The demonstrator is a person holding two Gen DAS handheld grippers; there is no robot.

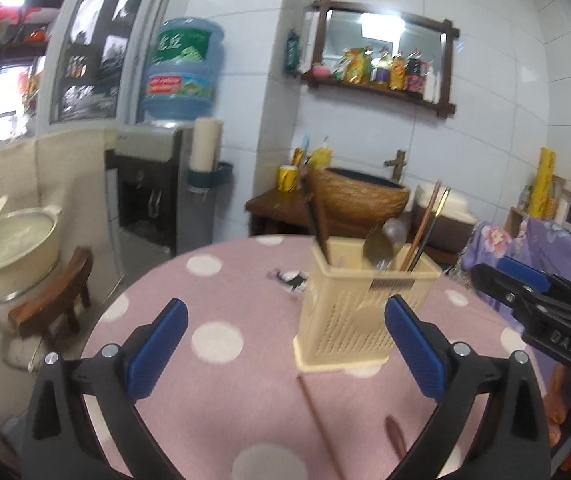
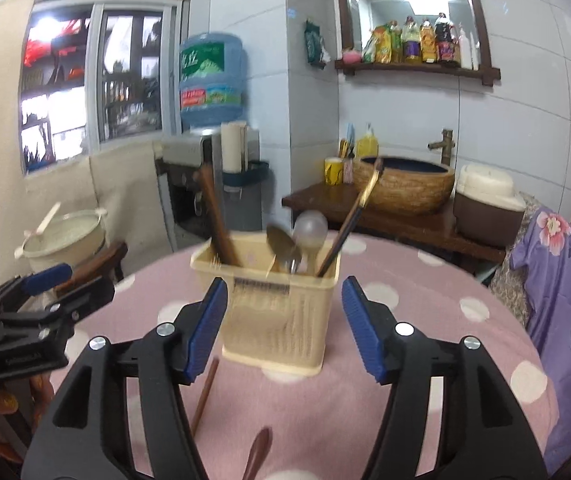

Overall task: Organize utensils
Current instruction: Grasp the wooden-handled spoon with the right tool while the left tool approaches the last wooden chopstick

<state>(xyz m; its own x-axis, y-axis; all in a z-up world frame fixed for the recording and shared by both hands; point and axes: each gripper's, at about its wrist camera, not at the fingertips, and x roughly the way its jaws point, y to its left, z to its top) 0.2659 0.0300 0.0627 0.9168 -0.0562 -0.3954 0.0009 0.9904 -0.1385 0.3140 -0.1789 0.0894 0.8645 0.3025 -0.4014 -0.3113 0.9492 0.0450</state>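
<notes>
Left gripper (image 1: 285,320): jaws spread wide, nothing held.
Right gripper (image 2: 285,312): jaws parted, nothing gripped.
Utensil holder (image 2: 281,300): stood upright on the dotted tablecloth (image 2: 425,380), holding spoons and chopsticks.
Loose chopstick (image 2: 205,392): laid on the cloth beside the holder.

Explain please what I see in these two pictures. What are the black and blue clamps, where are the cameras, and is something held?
No robot here: a person holds a clamp-like tool in each hand, each with a camera looking along its two blue fingers. One picture comes from the left gripper, the other from the right gripper. Both are open and hold nothing. On the pink dotted tablecloth stands a cream utensil holder with spoons and chopsticks inside. A loose chopstick and a wooden spoon lie in front of it.
</notes>
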